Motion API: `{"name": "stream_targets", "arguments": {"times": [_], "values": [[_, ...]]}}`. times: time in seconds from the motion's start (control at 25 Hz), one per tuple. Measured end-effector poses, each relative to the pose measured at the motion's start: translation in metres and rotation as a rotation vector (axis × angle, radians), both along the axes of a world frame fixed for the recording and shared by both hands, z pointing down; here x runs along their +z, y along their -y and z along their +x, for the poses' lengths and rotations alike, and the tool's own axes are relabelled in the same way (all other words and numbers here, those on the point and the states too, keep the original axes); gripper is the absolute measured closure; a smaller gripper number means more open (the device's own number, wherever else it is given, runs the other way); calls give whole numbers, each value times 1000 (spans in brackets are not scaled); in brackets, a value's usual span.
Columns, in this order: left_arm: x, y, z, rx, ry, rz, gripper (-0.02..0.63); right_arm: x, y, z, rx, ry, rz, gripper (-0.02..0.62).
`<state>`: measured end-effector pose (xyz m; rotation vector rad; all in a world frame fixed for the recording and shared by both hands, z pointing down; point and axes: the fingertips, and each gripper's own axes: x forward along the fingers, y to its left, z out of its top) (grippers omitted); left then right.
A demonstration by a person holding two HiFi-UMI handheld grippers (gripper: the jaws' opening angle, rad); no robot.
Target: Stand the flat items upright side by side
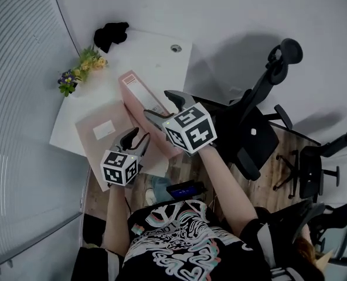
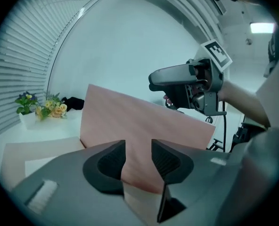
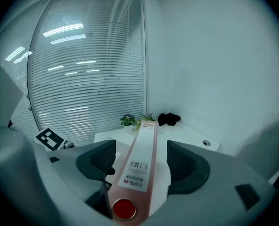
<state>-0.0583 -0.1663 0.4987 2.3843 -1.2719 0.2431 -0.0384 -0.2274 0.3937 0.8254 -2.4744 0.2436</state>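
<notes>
A pink lever-arch binder (image 1: pixel 141 95) stands on its edge on the white desk (image 1: pixel 156 57), spine up and leaning a little. A second pink folder (image 1: pixel 100 130) with a white label lies flat to its left. My right gripper (image 1: pixel 163 107) is open and straddles the binder's spine (image 3: pixel 142 159), with a gap showing on each side. My left gripper (image 1: pixel 135 138) sits low against the binder's left face. In the left gripper view the pink cover (image 2: pixel 144 121) fills the gap between its jaws (image 2: pixel 138 152); I see no pad pressing on it.
A pot of flowers (image 1: pixel 80 69) and a black bundle (image 1: pixel 111 34) sit at the desk's far left corner, a cable hole (image 1: pixel 175 48) at the far right. Black office chairs (image 1: pixel 255 122) stand right of the desk. A curved wall of blinds runs along the left.
</notes>
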Motion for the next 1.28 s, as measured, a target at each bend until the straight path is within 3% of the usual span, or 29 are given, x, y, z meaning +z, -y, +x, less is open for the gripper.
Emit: {"name": "stream_targets", "arguments": {"times": [0.28,0.72,0.84,1.04,1.28], "values": [[5,16,-10,-43,-96,-26,433,26,34,-38,-76,-66,-121,232],[16,20,-7,-24,-102,-52,434,52,59,-57,-85,-212,-196,212],[17,20,-3,-20,-99,-54,434,59,59,-55,-70,-241,-243,259],[20,22,-1,-15,-95,-61,434,66,58,-61,-69,-222,-302,259],[23,21,-3,-21,-99,-71,434,65,60,-62,-47,-192,-308,275]]}}
